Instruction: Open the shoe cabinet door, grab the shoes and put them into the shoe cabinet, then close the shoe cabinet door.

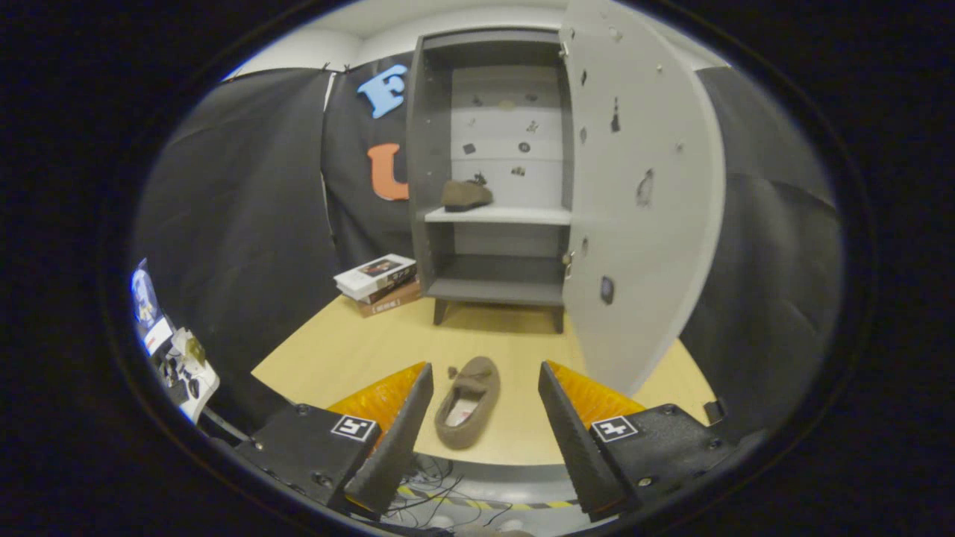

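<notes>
Lying between the spread, empty fingers [485, 418], a fuzzy brown slipper [468, 401] rests on the smooth wooden table [351, 350].

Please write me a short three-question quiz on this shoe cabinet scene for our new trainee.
1. True or false: the cabinet door stands open.
2. Where does the second brown shoe lie? A) on the tabletop between the fingers of the gripper B) on the stack of books C) on the cabinet's bottom shelf
3. Fill in: one shoe already sits on the cabinet's ____ shelf.

Key:
1. True.
2. A; the fingers are spread wide, touching nothing.
3. Middle.
</notes>
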Motion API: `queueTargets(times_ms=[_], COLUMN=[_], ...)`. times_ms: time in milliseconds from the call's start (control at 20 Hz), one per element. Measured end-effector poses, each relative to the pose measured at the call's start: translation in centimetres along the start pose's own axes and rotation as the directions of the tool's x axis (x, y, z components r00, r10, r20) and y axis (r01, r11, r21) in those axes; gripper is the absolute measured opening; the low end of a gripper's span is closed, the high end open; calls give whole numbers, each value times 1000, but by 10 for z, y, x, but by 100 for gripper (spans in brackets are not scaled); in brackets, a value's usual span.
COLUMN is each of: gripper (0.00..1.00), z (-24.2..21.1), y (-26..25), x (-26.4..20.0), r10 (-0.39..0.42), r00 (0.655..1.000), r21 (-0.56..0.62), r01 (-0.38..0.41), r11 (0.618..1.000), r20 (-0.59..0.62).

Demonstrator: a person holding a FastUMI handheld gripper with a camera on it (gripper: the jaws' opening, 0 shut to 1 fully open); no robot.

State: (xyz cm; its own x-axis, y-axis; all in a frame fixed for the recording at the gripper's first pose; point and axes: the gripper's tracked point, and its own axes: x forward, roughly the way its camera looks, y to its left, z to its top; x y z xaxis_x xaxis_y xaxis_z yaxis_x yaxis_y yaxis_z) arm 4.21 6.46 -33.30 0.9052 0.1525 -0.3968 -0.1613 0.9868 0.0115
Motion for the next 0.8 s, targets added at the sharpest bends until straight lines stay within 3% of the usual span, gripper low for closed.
queueTargets(times_ms=[100,300,800], gripper=[90,90,90], z=[-29,-73,-115], y=[17,50,45], x=[40,104,217], r10=[12,78,46], r00=[999,986,959], r21=[-41,17,125], r01=[-14,-77,-11], r11=[999,997,992], r20=[-44,-150,-281])
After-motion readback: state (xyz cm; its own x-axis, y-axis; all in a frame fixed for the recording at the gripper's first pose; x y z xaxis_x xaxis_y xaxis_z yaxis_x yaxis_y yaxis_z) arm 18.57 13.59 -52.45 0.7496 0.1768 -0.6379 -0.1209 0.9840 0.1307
